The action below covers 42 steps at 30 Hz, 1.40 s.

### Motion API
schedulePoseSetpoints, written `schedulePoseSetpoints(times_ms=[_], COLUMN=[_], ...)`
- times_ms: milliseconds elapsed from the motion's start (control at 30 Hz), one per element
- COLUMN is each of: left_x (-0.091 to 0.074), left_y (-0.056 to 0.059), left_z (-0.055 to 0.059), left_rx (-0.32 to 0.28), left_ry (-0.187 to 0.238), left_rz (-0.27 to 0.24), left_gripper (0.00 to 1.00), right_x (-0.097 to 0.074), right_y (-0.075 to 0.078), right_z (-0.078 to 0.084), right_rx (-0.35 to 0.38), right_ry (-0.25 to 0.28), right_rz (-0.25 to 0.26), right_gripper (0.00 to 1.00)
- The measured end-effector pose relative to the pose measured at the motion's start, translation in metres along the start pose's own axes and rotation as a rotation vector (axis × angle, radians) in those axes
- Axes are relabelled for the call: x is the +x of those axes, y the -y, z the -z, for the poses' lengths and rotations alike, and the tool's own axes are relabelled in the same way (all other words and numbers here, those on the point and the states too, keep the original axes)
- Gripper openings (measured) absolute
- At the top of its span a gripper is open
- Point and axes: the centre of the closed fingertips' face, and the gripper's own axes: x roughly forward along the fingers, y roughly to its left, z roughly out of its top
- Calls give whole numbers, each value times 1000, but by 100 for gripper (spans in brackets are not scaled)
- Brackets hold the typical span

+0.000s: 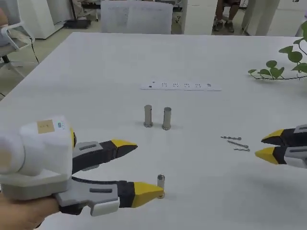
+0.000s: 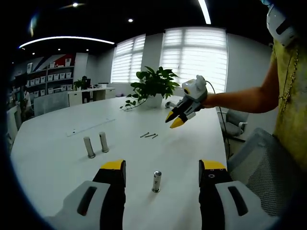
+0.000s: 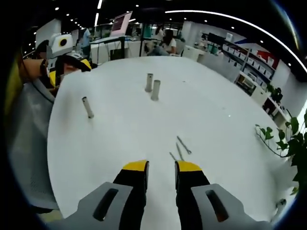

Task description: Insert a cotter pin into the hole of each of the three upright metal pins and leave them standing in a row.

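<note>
Nearby, power strip [image 1: 181, 86] and plant [image 1: 283, 64]; left hand-held gripper [image 1: 149, 167] wide, right hand-held gripper [image 1: 259, 146] narrow.

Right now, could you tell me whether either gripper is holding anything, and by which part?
Nothing is held; the left gripper and the right gripper are both open and empty.

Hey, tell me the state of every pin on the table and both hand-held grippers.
Left hand-held gripper: open, empty.
Right hand-held gripper: open, empty.
Front metal pin: upright, standing alone.
Back left metal pin: upright.
Back right metal pin: upright, beside it.
Cotter pins: lying loose, not inserted.
</note>
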Motion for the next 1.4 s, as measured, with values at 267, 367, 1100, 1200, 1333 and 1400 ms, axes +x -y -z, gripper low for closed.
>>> schedulePoseSetpoints(times_ms=[267, 367, 1100, 1200, 1333, 1400], left_x=[1, 1, 1, 1, 1, 1], left_y=[-2, -3, -4, -6, -6, -6], left_z=[2, 4, 7, 7, 7, 7], left_rx=[2, -1, -2, -1, -2, -5], left_ry=[-7, -9, -14, -14, -13, -11], left_rz=[-2, -4, -7, -9, -9, -10], left_gripper=[58, 57, 54, 54, 55, 57], right_x=[22, 30, 58, 61, 61, 62], right_y=[15, 18, 22, 23, 23, 24], right_z=[22, 26, 38, 40, 39, 39], right_rx=[-49, -79, -242, -261, -270, -279], right_ry=[-128, -161, -343, -363, -376, -383], right_rz=[-46, -60, -171, -179, -195, -201], right_gripper=[15, 13, 8, 9, 8, 8])
